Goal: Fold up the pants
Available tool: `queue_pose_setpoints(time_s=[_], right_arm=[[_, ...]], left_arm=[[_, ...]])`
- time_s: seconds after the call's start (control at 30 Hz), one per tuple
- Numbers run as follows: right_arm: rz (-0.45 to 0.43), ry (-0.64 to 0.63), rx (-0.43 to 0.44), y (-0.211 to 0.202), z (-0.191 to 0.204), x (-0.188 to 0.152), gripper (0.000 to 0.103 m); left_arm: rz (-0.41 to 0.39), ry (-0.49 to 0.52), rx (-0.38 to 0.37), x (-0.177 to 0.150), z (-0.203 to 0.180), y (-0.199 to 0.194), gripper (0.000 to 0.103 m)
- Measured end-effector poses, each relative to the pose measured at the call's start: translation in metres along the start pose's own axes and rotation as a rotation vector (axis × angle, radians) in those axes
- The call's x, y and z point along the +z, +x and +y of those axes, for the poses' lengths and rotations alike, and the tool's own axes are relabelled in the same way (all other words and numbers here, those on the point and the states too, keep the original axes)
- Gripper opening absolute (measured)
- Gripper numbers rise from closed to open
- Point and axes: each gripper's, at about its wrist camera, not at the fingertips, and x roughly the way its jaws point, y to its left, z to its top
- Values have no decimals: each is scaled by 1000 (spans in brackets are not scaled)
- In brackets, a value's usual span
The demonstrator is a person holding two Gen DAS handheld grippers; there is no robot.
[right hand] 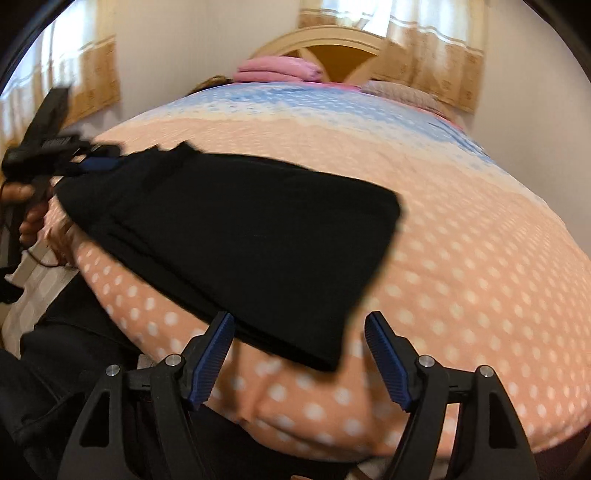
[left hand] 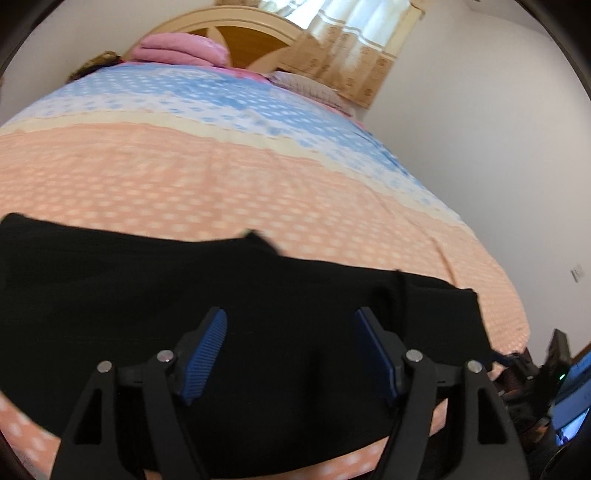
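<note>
Black pants lie folded into a flat stack near the front edge of the bed; in the left wrist view they span the lower half. My left gripper is open just over the pants, blue pads apart, holding nothing; it also shows in the right wrist view at the pants' far left end. My right gripper is open at the pants' near corner, its left pad at the cloth's edge, nothing held.
The bed has a peach spread with white dots and a blue band farther back. Pink pillows lie by the wooden headboard. Curtains hang behind. White wall is at right.
</note>
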Motion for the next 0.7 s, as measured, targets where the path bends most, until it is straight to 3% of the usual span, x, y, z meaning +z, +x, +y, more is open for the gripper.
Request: queue_pose_setpoints(time_s=[0.1, 0.23, 0.37, 0.57, 0.7], right_arm=[[-86, 79, 78, -25, -14, 6, 75], [-124, 29, 236, -25, 7, 9, 75], [29, 48, 199, 23, 8, -5, 75], [3, -37, 157, 18, 17, -10, 75], [-50, 71, 231, 9, 6, -8, 75]], left_arm=[[-19, -2, 51, -2, 20, -9, 74], [-37, -12, 96, -3, 39, -16, 74], [-61, -14, 157, -2, 50, -23, 79], [-123, 68, 380, 3, 67, -36, 91], [-129, 73, 439, 4, 87, -37, 91]])
